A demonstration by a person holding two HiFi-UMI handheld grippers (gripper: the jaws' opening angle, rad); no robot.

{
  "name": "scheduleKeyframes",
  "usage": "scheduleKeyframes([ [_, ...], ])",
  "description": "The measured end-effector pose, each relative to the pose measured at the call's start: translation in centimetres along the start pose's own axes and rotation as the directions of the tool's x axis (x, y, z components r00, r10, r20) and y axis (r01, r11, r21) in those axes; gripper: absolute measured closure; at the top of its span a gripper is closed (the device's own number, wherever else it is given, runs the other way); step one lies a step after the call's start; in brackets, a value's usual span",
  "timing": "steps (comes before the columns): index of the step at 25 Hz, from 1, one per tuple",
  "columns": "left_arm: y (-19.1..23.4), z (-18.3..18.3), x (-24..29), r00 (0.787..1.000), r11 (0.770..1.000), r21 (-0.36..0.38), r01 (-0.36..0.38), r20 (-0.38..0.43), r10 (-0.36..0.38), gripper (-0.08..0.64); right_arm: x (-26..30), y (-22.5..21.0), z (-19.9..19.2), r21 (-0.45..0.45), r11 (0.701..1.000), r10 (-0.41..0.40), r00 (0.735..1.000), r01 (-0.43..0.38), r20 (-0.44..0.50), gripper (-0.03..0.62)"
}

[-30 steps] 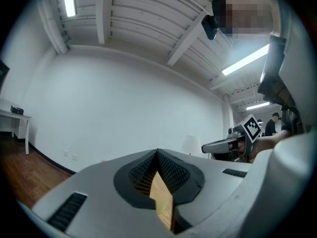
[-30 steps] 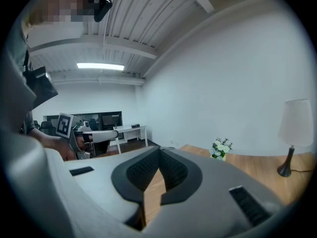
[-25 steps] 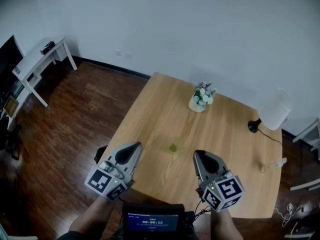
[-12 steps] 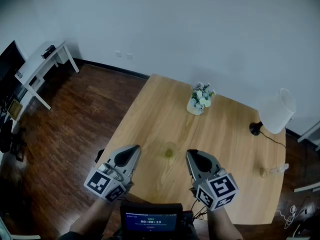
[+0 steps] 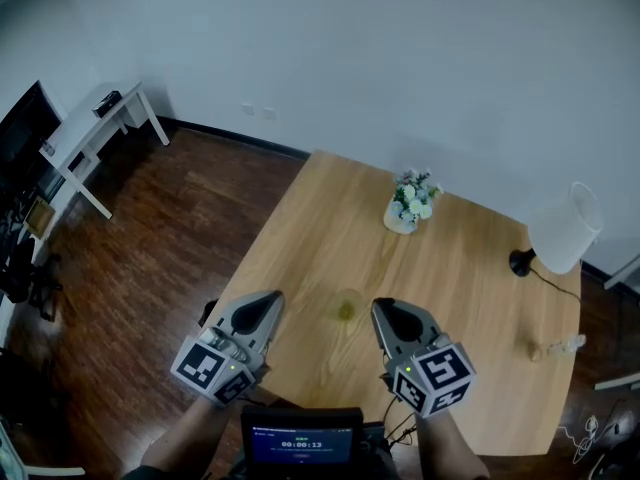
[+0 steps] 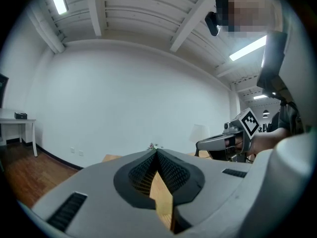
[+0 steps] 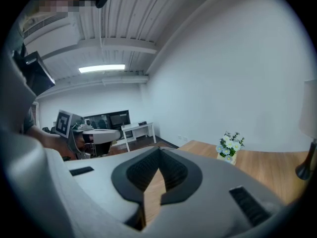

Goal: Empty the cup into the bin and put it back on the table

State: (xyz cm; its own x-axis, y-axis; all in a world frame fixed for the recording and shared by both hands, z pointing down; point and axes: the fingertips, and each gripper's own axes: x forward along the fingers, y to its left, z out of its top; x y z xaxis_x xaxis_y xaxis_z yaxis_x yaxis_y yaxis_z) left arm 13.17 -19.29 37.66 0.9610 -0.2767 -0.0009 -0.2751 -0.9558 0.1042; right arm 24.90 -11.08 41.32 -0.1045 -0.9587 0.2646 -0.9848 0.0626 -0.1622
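Wooden table (image 5: 470, 298) carries a clear cup (image 5: 346, 307) near its front edge. Left gripper (image 5: 271, 296) and right gripper (image 5: 382, 306) flank it, both closed, empty; apparently staged before a grasp.

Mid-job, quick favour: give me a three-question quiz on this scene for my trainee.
1. True or false: the left gripper holds the cup.
2. In the head view, the lamp stands on which side of the flowers? A) left B) right C) directly in front
3. Fill in: the jaws of the right gripper are ____.

Key: 1 false, the cup stands free on the table between the two grippers; 2 B; 3 shut, with nothing between them.
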Motion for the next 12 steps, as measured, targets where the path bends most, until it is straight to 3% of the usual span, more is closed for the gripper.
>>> scheduleKeyframes([
  [12,3.8,-0.6,1.7,0.996,0.996,-0.007,0.090,0.020,-0.090,0.568,4.2,-0.8,0.7,-0.004,0.994,-0.113,0.994,0.113,0.010,0.591],
])
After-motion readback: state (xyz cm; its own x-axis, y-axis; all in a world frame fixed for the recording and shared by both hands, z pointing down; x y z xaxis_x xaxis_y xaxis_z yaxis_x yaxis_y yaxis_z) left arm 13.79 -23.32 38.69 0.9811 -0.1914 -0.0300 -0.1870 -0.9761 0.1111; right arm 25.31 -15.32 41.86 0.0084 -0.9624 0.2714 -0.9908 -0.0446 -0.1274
